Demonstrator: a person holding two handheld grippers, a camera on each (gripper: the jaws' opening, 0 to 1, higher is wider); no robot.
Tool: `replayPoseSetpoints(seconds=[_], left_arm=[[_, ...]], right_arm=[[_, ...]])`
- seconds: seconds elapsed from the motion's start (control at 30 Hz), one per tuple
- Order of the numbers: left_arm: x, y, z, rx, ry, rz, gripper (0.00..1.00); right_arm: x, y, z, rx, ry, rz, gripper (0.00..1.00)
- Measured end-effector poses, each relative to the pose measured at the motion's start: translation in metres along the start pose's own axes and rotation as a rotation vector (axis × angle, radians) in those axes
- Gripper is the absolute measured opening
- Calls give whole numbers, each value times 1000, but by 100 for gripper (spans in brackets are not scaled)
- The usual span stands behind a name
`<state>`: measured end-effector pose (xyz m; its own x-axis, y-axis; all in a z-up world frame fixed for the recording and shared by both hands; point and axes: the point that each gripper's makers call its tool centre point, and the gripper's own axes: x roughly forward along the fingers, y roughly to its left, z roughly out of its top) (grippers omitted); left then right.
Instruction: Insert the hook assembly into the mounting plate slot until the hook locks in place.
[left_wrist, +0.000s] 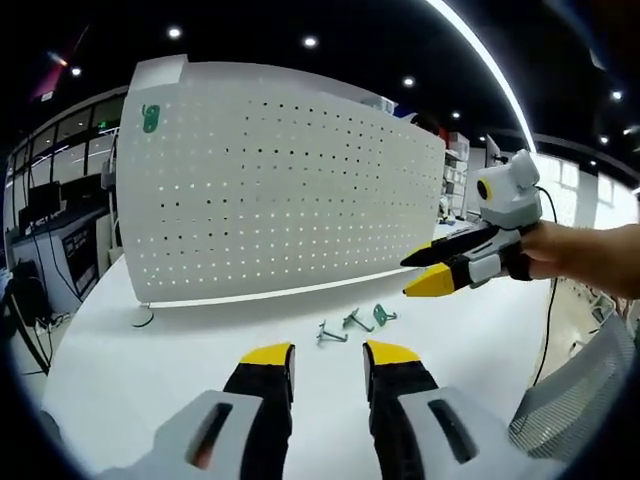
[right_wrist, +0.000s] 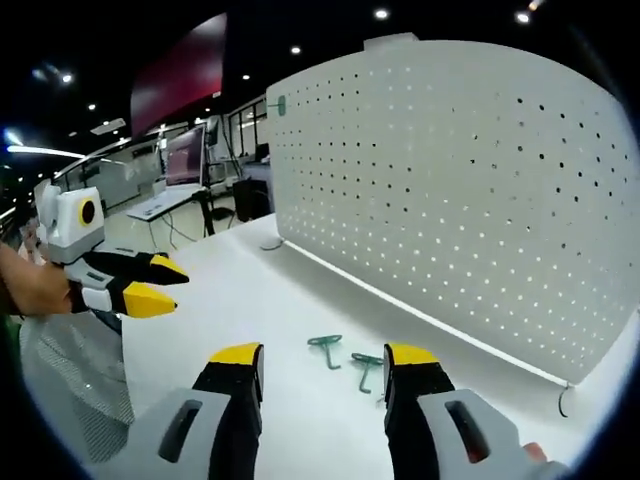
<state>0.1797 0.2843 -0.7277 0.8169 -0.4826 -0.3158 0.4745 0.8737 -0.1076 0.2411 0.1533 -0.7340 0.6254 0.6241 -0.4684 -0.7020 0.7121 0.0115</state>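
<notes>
1. Along the far side of the white bench stands an upright white pegboard, the mounting plate, with a small green hook hung near its upper corner; that hook also shows in the right gripper view.
2. Three loose green hooks lie on the bench in front of the pegboard's lower edge: one, another just beside it, a third next along. In the right gripper view two are clear; the third is hidden by a jaw.
3. Left gripper hangs above the bench near the hooks, jaws apart and holding nothing.
4. Right gripper is likewise parted and empty, over the hooks. It also appears in the left gripper view, held by a hand.
</notes>
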Motion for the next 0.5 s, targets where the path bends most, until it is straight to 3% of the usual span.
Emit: replayPoseSetpoints(seconds=[0.5], left_arm=[[-1,3,-5,-4,17,13,28]], right_arm=[[33,-2,-25,-15,83,41,43]])
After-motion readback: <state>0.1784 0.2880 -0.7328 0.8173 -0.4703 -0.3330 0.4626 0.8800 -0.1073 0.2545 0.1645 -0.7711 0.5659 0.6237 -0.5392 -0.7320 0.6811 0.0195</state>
